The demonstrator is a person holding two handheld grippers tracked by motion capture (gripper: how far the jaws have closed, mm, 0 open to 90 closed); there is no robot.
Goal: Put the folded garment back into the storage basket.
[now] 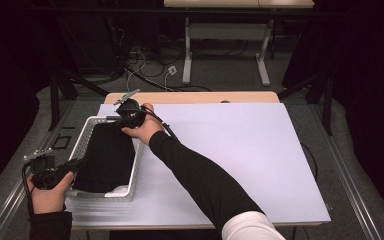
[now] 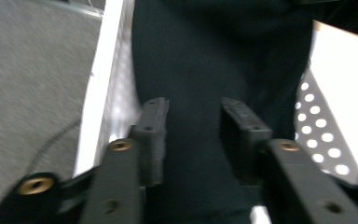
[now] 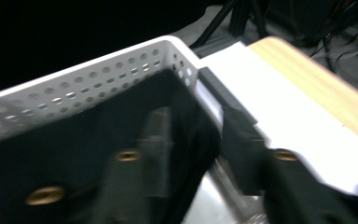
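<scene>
Both your grippers, left (image 1: 75, 165) and right (image 1: 122, 121), stand half-open, gripping nothing, at opposite ends of the black cloth (image 1: 107, 156) lying lengthwise in the basket (image 1: 82, 137).

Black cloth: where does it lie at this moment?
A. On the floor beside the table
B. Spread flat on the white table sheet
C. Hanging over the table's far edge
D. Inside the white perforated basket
D: in the high view the black cloth lies inside the white basket, with perforated walls around it; the left gripper view shows it between the basket's walls too.
</scene>
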